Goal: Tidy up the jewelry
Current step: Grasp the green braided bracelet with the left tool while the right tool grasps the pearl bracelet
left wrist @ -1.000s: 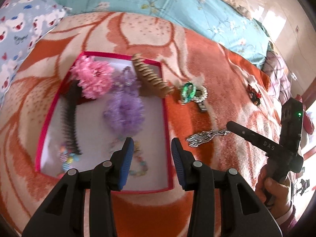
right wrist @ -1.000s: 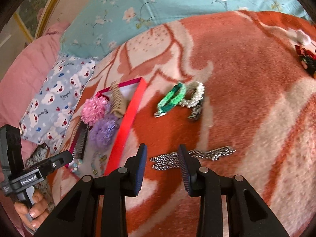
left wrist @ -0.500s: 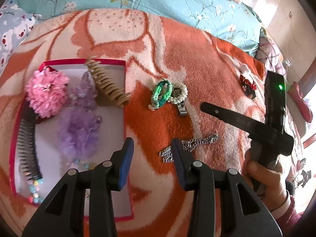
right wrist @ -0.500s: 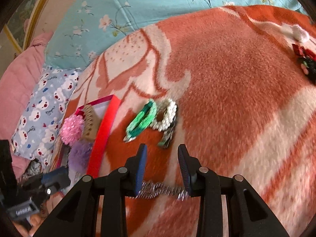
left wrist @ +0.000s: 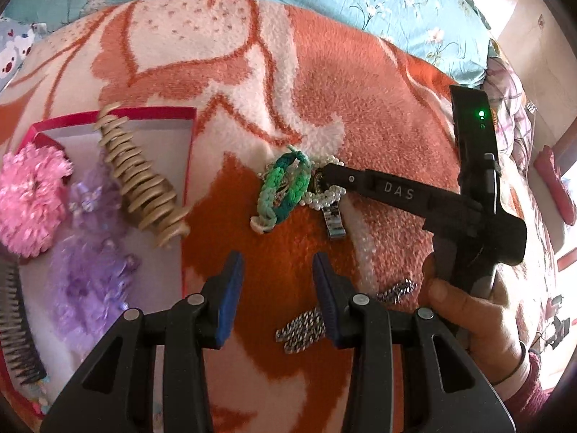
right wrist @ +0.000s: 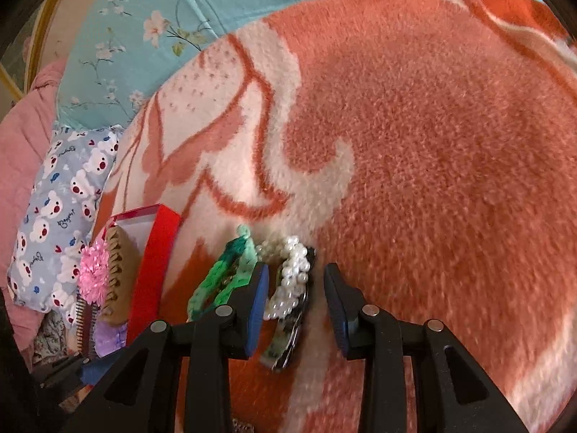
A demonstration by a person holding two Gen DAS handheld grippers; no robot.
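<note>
A white pearl bracelet (right wrist: 293, 278) lies on a watch (right wrist: 288, 342) on the orange blanket, beside a green braided bracelet (right wrist: 223, 281). My right gripper (right wrist: 296, 299) is open, its jaws on either side of the pearl bracelet. In the left wrist view its tip (left wrist: 326, 173) reaches the pearl bracelet (left wrist: 326, 198) next to the green bracelet (left wrist: 285, 187). My left gripper (left wrist: 277, 288) is open and empty above the blanket. A silver chain (left wrist: 306, 326) lies by its right finger. The red-rimmed box (left wrist: 151, 112) at left holds a beige hair claw (left wrist: 144, 180), pink scrunchie (left wrist: 29, 198) and purple scrunchie (left wrist: 90, 274).
A black comb (left wrist: 16, 328) lies at the box's left side. A blue floral sheet (right wrist: 216, 3) and a bear-print pillow (right wrist: 57, 209) lie beyond the blanket. A red hair clip (left wrist: 555, 324) lies at far right.
My right gripper has moved forward past the silver chain to the pearl bracelet and watch. My left gripper has shifted right, away from the box, towards the bracelets.
</note>
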